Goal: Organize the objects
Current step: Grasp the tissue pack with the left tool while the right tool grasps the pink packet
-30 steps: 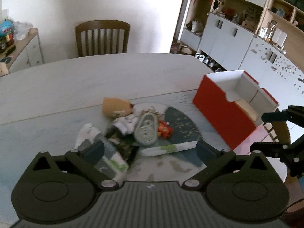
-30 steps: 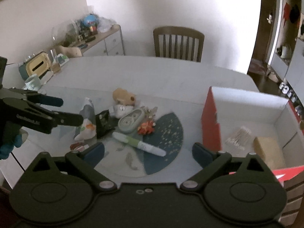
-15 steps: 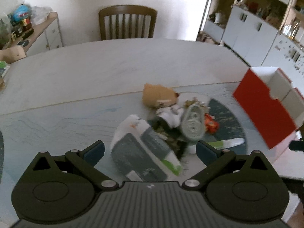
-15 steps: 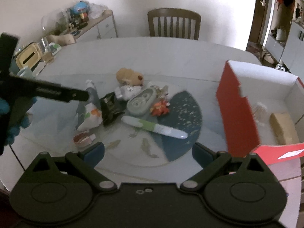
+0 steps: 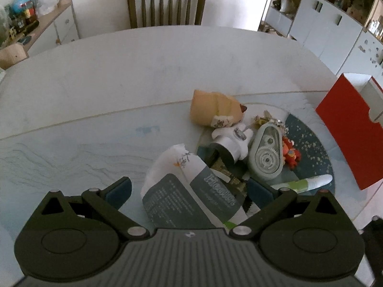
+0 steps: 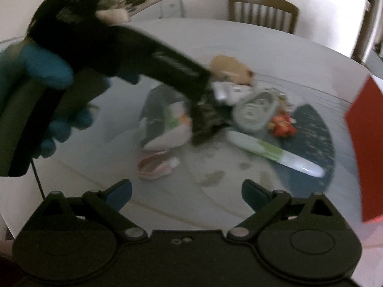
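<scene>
Fingers of the left gripper (image 5: 189,189) stand apart, straddling the grey-and-white pouch (image 5: 189,191), which lies just left of the doll (image 5: 227,131). Right gripper (image 6: 186,189) hangs open, empty. Best close squarely across the pouch's middle, clear of the dark packet (image 5: 225,172) beside it.

A pale round table (image 5: 143,71) carries it all, a glass-like top with a dark blue round patch (image 5: 308,153) showing on its right part. Clustered near the middle: a white and grey packet (image 5: 189,191) lying flat, a tan plush toy (image 5: 215,110) behind it, a small white figure (image 5: 233,143) beside that, a grey-green oval tape dispenser (image 5: 265,155), a little red-orange toy (image 5: 290,153) touching its right side, a white and green pen-like tube (image 6: 275,153) lying at a slant, a small pink and white tube (image 6: 158,165) nearer the front edge. Red box (image 5: 347,138) standing at the right edge
</scene>
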Demonstrator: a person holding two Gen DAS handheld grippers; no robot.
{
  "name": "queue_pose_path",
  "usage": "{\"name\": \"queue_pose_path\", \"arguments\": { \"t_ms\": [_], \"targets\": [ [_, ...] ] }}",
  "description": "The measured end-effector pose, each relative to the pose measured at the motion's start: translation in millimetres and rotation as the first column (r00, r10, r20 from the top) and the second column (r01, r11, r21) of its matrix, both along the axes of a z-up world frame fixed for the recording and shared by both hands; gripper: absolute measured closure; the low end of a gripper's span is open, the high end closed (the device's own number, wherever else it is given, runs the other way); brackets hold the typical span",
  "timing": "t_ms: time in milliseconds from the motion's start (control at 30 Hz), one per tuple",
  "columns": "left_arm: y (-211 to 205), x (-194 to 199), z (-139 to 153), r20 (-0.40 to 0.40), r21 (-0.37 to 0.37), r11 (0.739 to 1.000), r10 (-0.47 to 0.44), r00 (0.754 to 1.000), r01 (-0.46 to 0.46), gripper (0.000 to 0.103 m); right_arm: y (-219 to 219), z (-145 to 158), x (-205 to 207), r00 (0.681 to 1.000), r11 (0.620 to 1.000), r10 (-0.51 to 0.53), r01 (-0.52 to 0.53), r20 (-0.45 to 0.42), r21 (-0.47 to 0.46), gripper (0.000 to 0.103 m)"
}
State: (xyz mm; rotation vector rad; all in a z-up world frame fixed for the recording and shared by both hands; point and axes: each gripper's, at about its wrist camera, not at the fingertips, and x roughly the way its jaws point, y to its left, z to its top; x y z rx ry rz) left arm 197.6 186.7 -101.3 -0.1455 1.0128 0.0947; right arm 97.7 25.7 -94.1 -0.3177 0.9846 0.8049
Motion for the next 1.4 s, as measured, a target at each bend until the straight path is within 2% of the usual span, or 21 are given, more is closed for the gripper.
{"name": "queue_pose_path", "arguments": {
  "t_ms": [267, 500, 667, 767, 867, 933, 1067, 1133, 1200, 1300, 1400],
  "targets": [
    [9.9, 0.3, -24.8, -0.065, 0.002, 1.000, 0.019, 0.998, -0.018, 0.000, 32.4, -19.4, -0.9, 0.999, 0.999, 0.037, -0.037, 0.008, -0.039, 0.006],
    [28.0, -6.5, -41.5, -0.109, -0.040, 0.998, 0.053, 0.993, -0.058, 0.000, 44.2, -28.8, 4.9, 1.000, 0.998, 0.029, -0.028, 0.010, -0.060, 0.009],
    [33.0, -12.8, -43.0, -0.090, -0.031, 0.998, 0.046, 0.995, -0.049, 0.001, 47.2, -35.0, 5.8, 0.999, 0.997, 0.032, -0.032, 0.003, -0.066, 0.013],
    [36.4, -16.0, -42.0, -0.075, -0.036, 0.998, 0.048, 0.996, -0.051, 0.003, 50.4, -37.3, 2.5, 0.999, 0.996, 0.046, -0.045, 0.007, -0.080, 0.019],
    [34.7, -20.0, -40.3, -0.052, -0.012, 0.999, 0.044, 0.998, -0.044, 0.018, 53.9, -38.9, 0.5, 0.998, 0.994, 0.066, -0.064, 0.021, -0.087, 0.021],
    [34.3, -21.8, -37.6, -0.042, 0.008, 0.999, 0.035, 0.999, -0.035, 0.035, 55.2, -39.8, -1.2, 0.997, 0.993, 0.074, -0.071, 0.032, -0.090, 0.025],
    [40.1, -25.1, -35.0, -0.033, -0.004, 1.000, 0.029, 0.999, -0.029, 0.045, 55.6, -39.8, -5.6, 0.994, 0.992, 0.095, -0.090, 0.055, -0.085, 0.035],
    [40.8, -28.9, -34.9, -0.031, -0.007, 1.000, 0.028, 0.999, -0.028, 0.051, 55.3, -39.6, -6.0, 0.992, 0.992, 0.106, -0.101, 0.061, -0.077, 0.046],
    [42.2, -30.5, -34.5, -0.032, -0.009, 1.000, 0.029, 0.999, -0.029, 0.053, 54.7, -39.3, -6.2, 0.991, 0.991, 0.114, -0.109, 0.070, -0.072, 0.052],
    [41.1, -32.7, -33.4, -0.032, -0.020, 0.999, 0.033, 0.999, -0.033, 0.061, 52.4, -39.1, -3.7, 0.991, 0.992, 0.114, -0.109, 0.070, -0.068, 0.053],
    [41.1, -35.9, -33.1, -0.033, -0.029, 0.999, 0.035, 0.999, -0.036, 0.062, 48.4, -36.2, -1.2, 0.991, 0.993, 0.104, -0.099, 0.083, -0.059, 0.053]
  ]
}}
